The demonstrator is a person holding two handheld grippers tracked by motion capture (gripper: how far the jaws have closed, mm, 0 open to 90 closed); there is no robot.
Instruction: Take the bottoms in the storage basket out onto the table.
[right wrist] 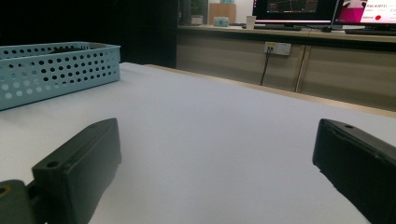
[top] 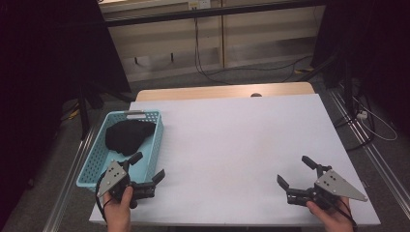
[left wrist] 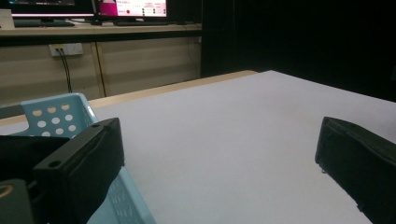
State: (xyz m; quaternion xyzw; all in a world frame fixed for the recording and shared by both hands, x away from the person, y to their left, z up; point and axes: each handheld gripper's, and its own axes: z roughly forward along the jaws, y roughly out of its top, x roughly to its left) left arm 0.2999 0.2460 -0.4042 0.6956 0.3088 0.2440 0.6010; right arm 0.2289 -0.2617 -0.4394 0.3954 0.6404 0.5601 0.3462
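Here both grippers, left (top: 147,166) and right (top: 295,170), spread jaws wide over bare table (top: 232,140).

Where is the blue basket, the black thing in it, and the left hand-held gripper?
blue basket (top: 156,126): high view, on its right wall.
black cloth (top: 126,136): high view, on its middle.
left hand-held gripper (top: 149,167): high view, midway between its open jaws.

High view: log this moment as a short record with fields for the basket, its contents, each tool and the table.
basket: light blue perforated basket at the table's left edge
contents: black cloth lying inside the basket
left tool: left tool, jaws open, nothing between them, over the basket's near right corner
right tool: right tool, jaws open, empty, above the table's near right part
table: white table
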